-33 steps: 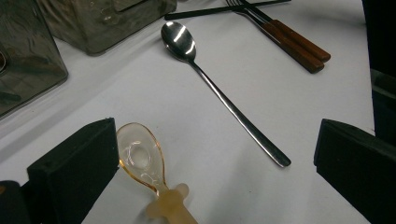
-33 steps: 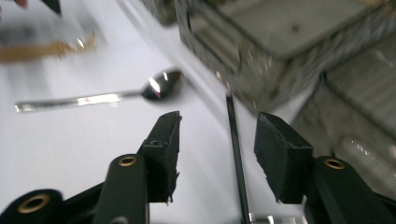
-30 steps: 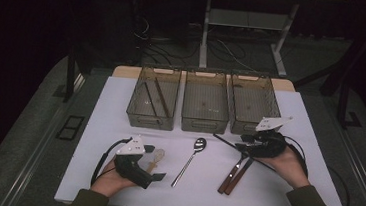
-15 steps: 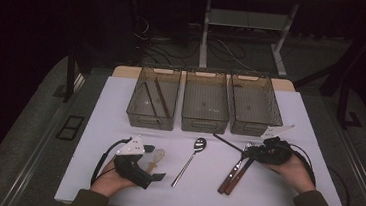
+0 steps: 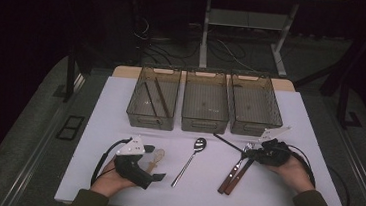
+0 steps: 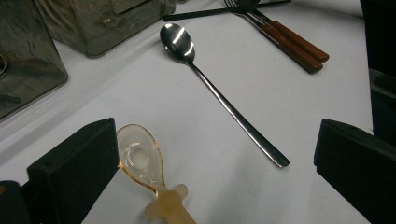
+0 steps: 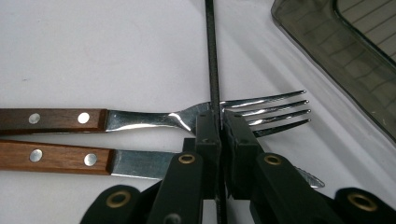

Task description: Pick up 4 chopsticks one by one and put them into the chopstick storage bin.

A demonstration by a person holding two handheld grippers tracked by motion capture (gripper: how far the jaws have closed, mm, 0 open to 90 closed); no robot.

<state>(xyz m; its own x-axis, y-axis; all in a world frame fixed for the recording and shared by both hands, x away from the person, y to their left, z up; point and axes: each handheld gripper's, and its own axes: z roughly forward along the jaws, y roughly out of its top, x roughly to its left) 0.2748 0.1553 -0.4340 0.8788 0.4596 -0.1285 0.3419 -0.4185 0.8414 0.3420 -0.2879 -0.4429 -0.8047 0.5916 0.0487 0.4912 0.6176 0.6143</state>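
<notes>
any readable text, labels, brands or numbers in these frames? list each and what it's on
None: no words, numbers or brand marks can be read.
Long steel spoon: plain, no stamp.
Wooden-handled fork and wooden-handled knife: rivets, no lettering.
Three smoky clear plastic bins: no label visible.
Clear amber plastic spoon: moulded shape, no legible text.

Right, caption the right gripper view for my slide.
Right tongs shut on a black chopstick lying across a fork and knife.

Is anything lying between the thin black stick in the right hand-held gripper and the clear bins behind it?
Nothing visible does. The right hand-held gripper is shut on the thin black stick, which crosses over the wooden-handled fork; bare white table lies before the nearest smoky clear plastic bin.
</notes>
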